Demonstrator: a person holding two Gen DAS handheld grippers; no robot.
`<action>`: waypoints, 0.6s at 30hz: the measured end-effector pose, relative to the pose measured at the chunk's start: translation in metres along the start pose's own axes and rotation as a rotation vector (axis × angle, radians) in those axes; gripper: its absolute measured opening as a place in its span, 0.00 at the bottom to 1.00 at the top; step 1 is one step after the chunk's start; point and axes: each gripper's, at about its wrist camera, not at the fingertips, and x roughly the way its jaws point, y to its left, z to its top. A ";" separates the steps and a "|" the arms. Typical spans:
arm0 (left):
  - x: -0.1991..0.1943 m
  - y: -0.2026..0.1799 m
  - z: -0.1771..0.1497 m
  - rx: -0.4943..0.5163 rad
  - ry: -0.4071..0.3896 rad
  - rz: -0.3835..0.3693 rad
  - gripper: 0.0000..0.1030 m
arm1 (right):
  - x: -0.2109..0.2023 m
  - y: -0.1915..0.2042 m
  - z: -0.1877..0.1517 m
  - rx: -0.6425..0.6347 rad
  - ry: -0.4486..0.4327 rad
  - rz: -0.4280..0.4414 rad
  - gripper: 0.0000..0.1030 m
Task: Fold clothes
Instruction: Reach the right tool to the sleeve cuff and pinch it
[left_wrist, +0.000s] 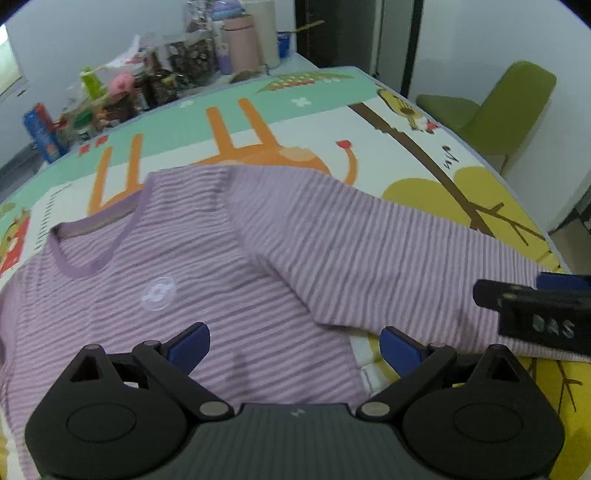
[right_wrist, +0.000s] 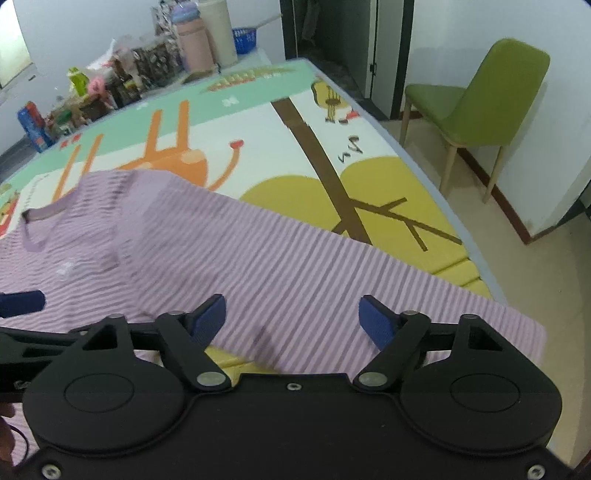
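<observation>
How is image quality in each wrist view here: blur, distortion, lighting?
Left wrist: striped shirt fairly sharp, table clutter soft, dark fisheye corners bend the mat. Right wrist: shirt stripes smeared by motion blur, green chair crisper. Both evenly lit, with no harsh glare.

We see white walls (right_wrist: 461, 33), a green chair (right_wrist: 487, 99) on pale floor (right_wrist: 524, 266), and a dark doorway (right_wrist: 332, 33).

Purple-and-white striped shirt (left_wrist: 229, 266) w/ solid purple collar on my cartoon mat (left_wrist: 332, 110): orange giraffe, mint, yellow, brown branch. Green chair (right_wrist: 491, 107); blue pads (right_wrist: 208, 317).
</observation>
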 end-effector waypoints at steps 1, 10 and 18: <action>0.005 -0.003 0.000 0.010 0.008 -0.001 0.97 | 0.010 -0.004 0.002 0.006 0.013 -0.001 0.65; 0.044 -0.021 -0.016 0.086 0.086 0.052 0.92 | 0.061 -0.026 0.002 0.027 0.070 -0.047 0.58; 0.037 -0.029 -0.020 0.084 0.051 -0.018 0.50 | 0.070 -0.029 0.003 -0.021 0.009 -0.068 0.58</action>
